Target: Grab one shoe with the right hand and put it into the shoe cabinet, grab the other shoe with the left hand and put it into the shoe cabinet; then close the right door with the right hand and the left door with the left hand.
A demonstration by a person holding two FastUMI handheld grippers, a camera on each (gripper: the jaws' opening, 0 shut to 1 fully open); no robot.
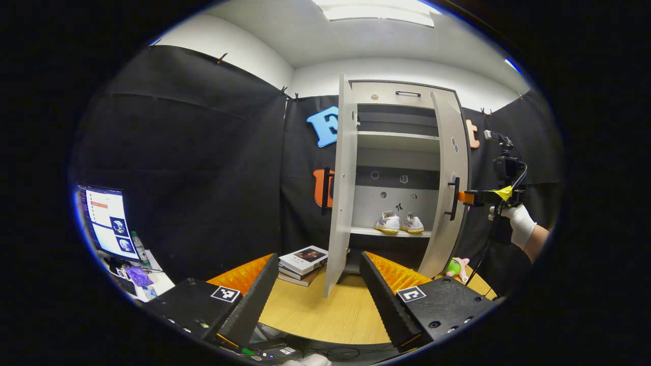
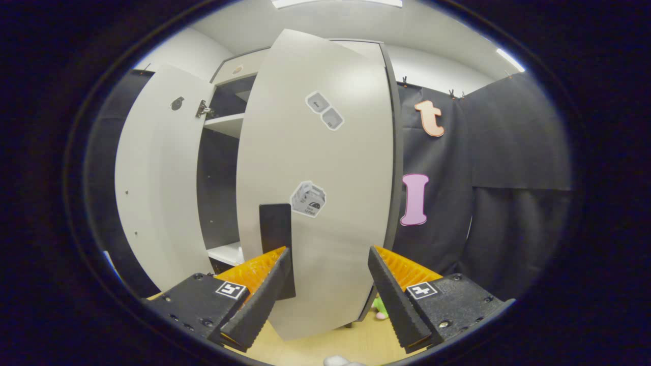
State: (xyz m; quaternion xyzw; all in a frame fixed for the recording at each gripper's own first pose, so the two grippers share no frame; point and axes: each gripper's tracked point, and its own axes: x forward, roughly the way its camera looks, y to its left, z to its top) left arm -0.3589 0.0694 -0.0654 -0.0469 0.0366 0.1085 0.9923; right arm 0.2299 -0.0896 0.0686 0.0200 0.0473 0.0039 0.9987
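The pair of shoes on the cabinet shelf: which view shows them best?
The left gripper view. It looks straight into the open cabinet, where both shoes sit side by side on the lower shelf. In the right gripper view the right door stands across that part of the cabinet, hiding where the shoes sit.

Left gripper view faces shoe cabinet [image 1: 396, 173] from afar; right gripper view up close.

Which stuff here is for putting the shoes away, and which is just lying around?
For the job:
two shoes on the cabinet shelf
shoe cabinet
left door
right door
right gripper by the right door's handle

Just lying around:
books
plush toy
monitor
bottle
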